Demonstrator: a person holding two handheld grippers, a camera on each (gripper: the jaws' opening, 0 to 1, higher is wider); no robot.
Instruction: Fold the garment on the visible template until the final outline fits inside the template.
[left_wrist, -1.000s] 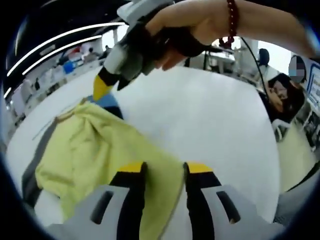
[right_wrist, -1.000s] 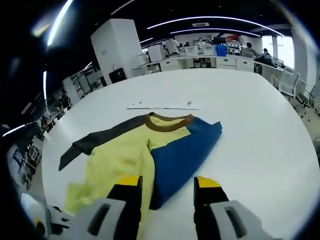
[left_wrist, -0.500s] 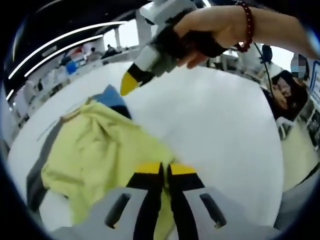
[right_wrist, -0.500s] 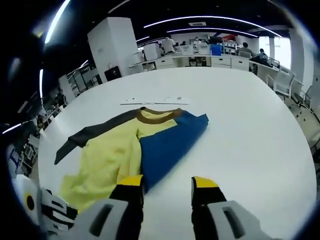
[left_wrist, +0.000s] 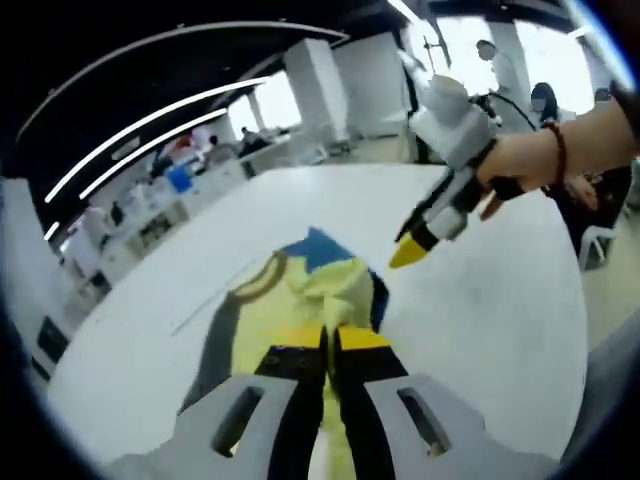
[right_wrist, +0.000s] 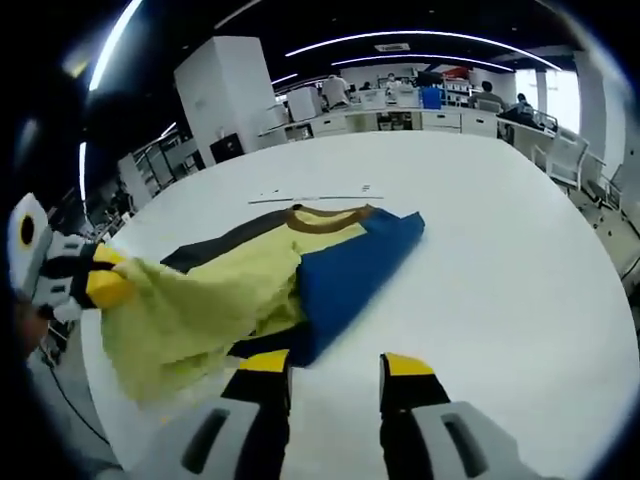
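The garment (right_wrist: 330, 270) lies on the white table (right_wrist: 500, 260); it is yellow with a blue side, a brown collar (right_wrist: 325, 212) and a dark sleeve (right_wrist: 215, 250). My left gripper (left_wrist: 325, 338) is shut on the yellow cloth (left_wrist: 335, 290) and holds that edge raised off the table. From the right gripper view, the left gripper (right_wrist: 110, 283) is at the left with the yellow cloth draped from it. My right gripper (right_wrist: 325, 362) is open with nothing between its fingers, just short of the blue edge. In the left gripper view the right gripper (left_wrist: 412, 252) hovers right of the garment.
A thin line of marks (right_wrist: 310, 197) runs on the table beyond the collar. Desks, chairs (right_wrist: 575, 160) and a white pillar (right_wrist: 235, 95) stand past the table's far edge. A person's hand with a bead bracelet (left_wrist: 555, 160) holds the right gripper.
My left gripper closed on the yellow edge and has lifted it off the table. The right gripper has drawn back to the right of the garment, still open.
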